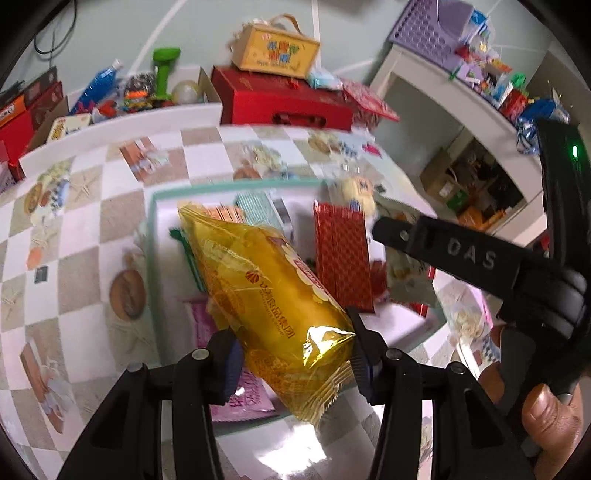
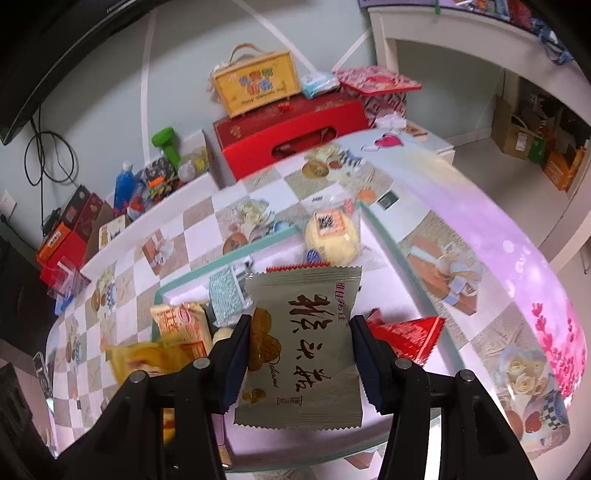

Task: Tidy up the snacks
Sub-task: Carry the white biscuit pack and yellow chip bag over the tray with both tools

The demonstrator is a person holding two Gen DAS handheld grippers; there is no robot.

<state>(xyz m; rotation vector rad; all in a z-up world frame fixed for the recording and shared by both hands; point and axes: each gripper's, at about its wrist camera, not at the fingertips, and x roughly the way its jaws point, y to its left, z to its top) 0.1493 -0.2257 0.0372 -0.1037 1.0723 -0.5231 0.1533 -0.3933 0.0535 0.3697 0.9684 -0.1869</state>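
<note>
Golden-yellow snack packet (image 1: 273, 310), grey-green packet (image 2: 306, 354), checkered tablecloth (image 1: 85, 229), red box (image 1: 284, 103).

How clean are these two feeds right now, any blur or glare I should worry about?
Left wrist: yellow packet fairly sharp, glare on its foil; tray contents smeared; fisheye bends the table. Right wrist: grey-green packet print crisp, table edge streaked and washed pink.

wall: pale green painted wall (image 2: 110, 92) standing behind, white lines crossing it | table: checkered floral tablecloth (image 1: 85, 229) covering the tabletop, glare shining along its near edge | furniture: white shelf unit (image 2: 443, 33) standing right, cardboard boxes (image 2: 524, 140) sitting in its lower opening | cable: black cord (image 2: 44, 155) hanging left
</note>
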